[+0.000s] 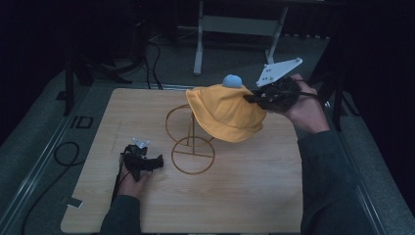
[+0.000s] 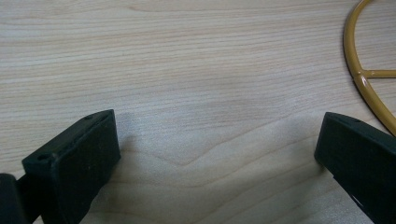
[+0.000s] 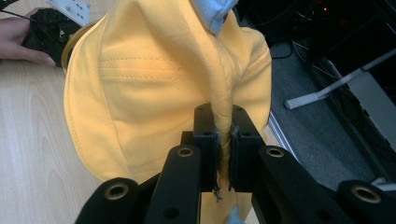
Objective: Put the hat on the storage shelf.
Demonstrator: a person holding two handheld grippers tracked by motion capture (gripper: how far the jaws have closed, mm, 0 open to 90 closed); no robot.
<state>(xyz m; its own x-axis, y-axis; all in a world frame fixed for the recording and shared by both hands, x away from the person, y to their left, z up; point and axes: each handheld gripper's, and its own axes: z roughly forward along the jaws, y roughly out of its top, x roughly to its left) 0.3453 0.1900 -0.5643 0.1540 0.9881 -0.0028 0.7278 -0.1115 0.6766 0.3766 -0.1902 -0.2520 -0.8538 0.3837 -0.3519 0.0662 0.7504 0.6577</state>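
Observation:
A yellow bucket hat point(image 1: 225, 112) with a pale blue lining point(image 1: 232, 81) hangs over the top of a gold wire stand point(image 1: 192, 149) in the middle of the wooden table point(image 1: 254, 196). My right gripper point(image 1: 254, 98) is shut on a pinched fold of the hat's fabric point(image 3: 223, 116) at its right side, held above the table. My left gripper point(image 1: 156, 163) rests low on the table to the left of the stand's round base point(image 2: 362, 77), open, with nothing but bare wood between its fingers point(image 2: 79, 158).
A cable point(image 1: 68, 152) loops on the grey floor left of the table. A white metal frame point(image 1: 240, 29) stands on the floor behind it. Darkness surrounds the table.

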